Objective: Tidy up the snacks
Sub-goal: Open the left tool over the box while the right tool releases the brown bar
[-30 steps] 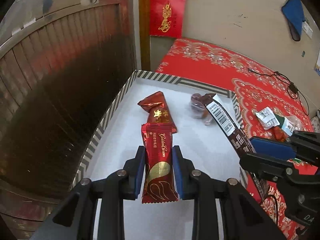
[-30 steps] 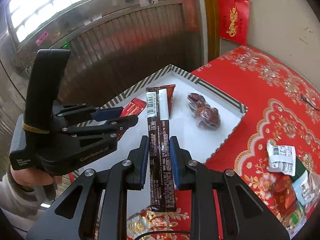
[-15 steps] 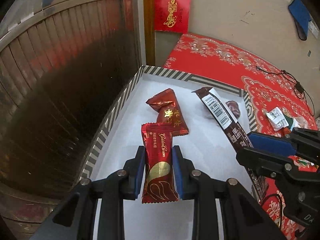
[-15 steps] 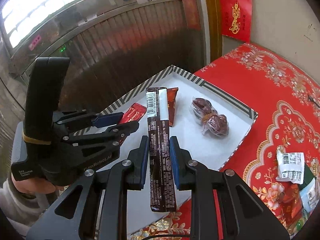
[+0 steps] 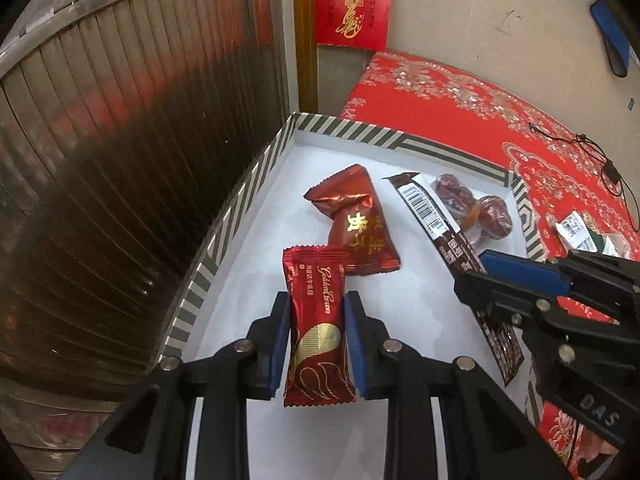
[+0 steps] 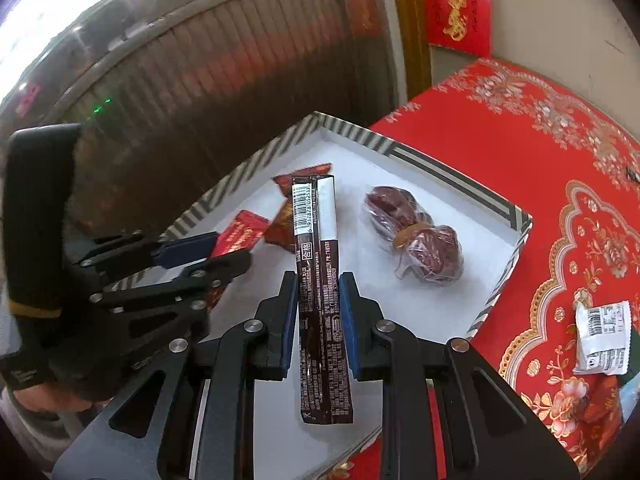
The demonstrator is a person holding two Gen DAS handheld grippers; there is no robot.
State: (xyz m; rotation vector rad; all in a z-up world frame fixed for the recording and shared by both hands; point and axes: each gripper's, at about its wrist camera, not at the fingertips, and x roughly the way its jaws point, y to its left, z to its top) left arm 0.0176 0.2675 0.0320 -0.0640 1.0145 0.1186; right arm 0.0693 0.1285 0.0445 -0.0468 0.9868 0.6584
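Observation:
My left gripper [image 5: 316, 310] is shut on a red Golden Crown snack packet [image 5: 316, 320] and holds it above the white box with a striped rim [image 5: 224, 240]. My right gripper [image 6: 319, 292] is shut on a long dark brown snack bar [image 6: 320, 280] over the same box [image 6: 448, 176]. Inside lie a dark red candy wrapper [image 5: 356, 220] and a clear pack of red dates [image 6: 416, 236]. The right gripper [image 5: 472, 276] with the bar [image 5: 436, 224] shows at the right of the left wrist view. In the right wrist view the left gripper [image 6: 228, 248] appears at the left.
The box sits on a red patterned tablecloth [image 6: 560, 160] beside a dark slatted shutter [image 5: 120, 160]. A white snack packet [image 6: 604, 336] and other packets lie on the cloth to the right. A black cable [image 5: 600, 160] runs across the cloth farther back.
Both grippers have moved forward and down over the box, each still shut on its snack. The box and its contents look larger and closer in both views.

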